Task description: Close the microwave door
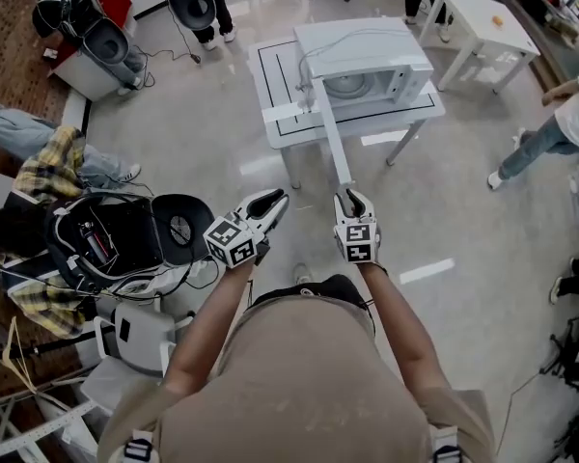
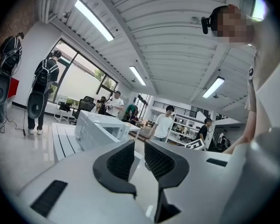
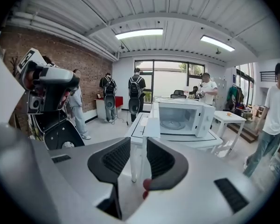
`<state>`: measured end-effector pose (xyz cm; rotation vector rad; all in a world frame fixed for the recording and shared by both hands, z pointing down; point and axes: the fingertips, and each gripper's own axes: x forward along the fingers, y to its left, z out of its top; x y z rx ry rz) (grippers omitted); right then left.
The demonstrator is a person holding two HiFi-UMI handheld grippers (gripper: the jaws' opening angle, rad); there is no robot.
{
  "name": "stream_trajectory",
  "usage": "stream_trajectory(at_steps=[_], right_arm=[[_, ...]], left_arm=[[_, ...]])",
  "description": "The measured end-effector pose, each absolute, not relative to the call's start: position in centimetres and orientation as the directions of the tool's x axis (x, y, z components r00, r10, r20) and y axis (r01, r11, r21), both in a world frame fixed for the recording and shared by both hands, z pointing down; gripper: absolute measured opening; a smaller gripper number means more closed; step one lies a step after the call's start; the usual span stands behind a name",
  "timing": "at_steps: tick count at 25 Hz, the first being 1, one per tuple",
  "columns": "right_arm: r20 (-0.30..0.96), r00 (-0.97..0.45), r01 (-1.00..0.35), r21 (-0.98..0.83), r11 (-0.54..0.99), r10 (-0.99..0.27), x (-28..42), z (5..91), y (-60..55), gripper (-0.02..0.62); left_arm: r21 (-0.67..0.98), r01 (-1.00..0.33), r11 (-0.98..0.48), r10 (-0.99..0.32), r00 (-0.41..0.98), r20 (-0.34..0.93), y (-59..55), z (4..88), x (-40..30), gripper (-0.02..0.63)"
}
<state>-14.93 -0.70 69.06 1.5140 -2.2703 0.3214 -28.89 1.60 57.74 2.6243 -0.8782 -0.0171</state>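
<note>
The microwave (image 1: 367, 61) sits toward the right edge of the white table (image 1: 275, 80), its open front turned to the near edge. Its door (image 3: 151, 118) is swung out past that edge on the left-hand hinge, so from our side we meet it nearly edge-on. We judge the task has not begun: we stand well apart from the table, with bare floor (image 1: 222, 152) between us and it, and nothing touches the door. The left tool (image 1: 270, 204) and the right tool (image 1: 353, 201) are held side by side in front of the chest, near each other, most likely because we are only carrying them toward the work. Both forearms reach forward from bent elbows. The right tool tips somewhat downward and lines up with the door's edge, while the left tool points more nearly level and angles in toward the microwave from the left. The jaws of both tools stand apart with only air between the ribbed pads; neither carries anything. That suits a push, since we think closing the door needs no grip, only a tool laid against the door's outer face. Other people stand around the room, well away from the table
</note>
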Motion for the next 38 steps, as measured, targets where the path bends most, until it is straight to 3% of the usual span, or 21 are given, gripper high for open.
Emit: stream_trajectory(at_steps=[12, 20, 38], right_arm=[[0.488, -0.223, -0.957, 0.053, 0.284, -0.844, -15.3, 71.5, -3.8, 0.109], [0.482, -0.176, -0.97, 0.062, 0.233, -0.859, -14.1, 71.9, -4.3, 0.061], [0.474, -0.12, -0.984, 0.058, 0.167, -0.872, -7.6, 71.4, -5.9, 0.034]], left_arm=[[0.352, -0.558, -0.751, -0.565, 0.82, 0.096, -0.4, 58.0, -30.2, 0.057], [0.363, -0.548, -0.753, -0.563, 0.823, 0.074, -1.9, 58.8, -30.8, 0.057], [0.358, -0.518, -0.776, -0.528, 0.846, 0.08, -5.6, 58.1, -25.9, 0.055]])
